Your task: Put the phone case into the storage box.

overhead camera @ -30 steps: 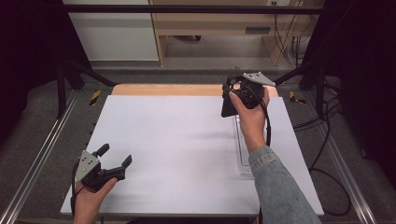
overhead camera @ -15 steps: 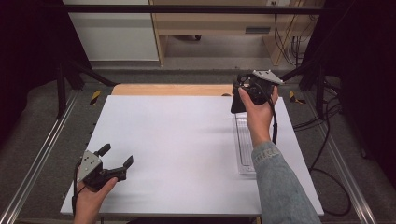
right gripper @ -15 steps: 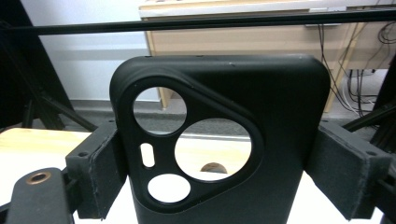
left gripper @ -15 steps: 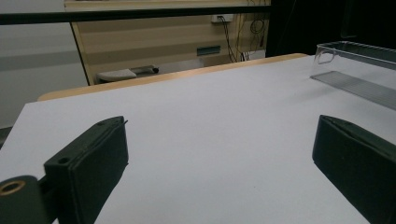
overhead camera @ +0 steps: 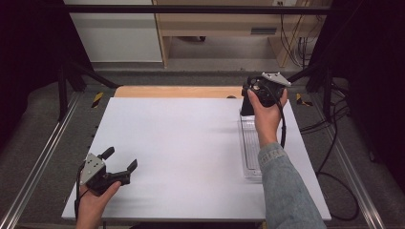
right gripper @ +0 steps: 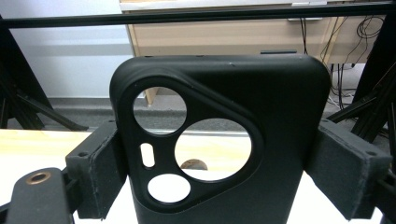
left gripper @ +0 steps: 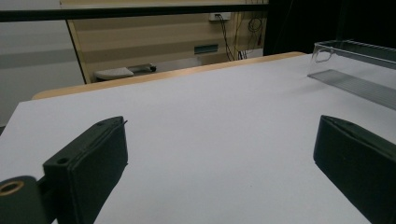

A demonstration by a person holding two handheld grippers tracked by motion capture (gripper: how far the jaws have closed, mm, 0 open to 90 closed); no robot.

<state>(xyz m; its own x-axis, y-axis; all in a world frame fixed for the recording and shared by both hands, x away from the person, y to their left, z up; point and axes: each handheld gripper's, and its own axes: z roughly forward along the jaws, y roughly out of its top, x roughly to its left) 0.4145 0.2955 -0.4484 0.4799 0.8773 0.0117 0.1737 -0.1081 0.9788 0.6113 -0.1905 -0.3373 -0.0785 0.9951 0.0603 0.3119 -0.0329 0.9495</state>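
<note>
While the right tongs (overhead camera: 246,106) hang over the far right corner of the counter (overhead camera: 191,143), they're clamped on one black phone case (right gripper: 224,140), and that's the single case on show. From the right gripper view you can count its cut-outs: two big round holes, one smaller round hole and one little slot, four openings inside a raised rounded-triangle frame. Both pads press on the case's side edges, one each side, with the case upright between them. From the high view the case (overhead camera: 246,106) shows as a dark slab under the hand, just above the far end of the tray (overhead camera: 249,148).

One clear plastic tray, then, lying lengthwise along the counter's right edge, ribbed on its floor; the left gripper view catches its near corner (left gripper: 345,60) well off to the right. Whether the case touches the tray, I can't tell from here.

Over to the near left corner: the left tongs (overhead camera: 118,160) are released, two black jaws spread wide with bare white counter between them. The left gripper view confirms it, one pad at each side, not gripping anything.

Two hands, two tongs, one case, one tray. The right forearm wears one denim sleeve (overhead camera: 286,191), coming in from the bottom edge.
</note>
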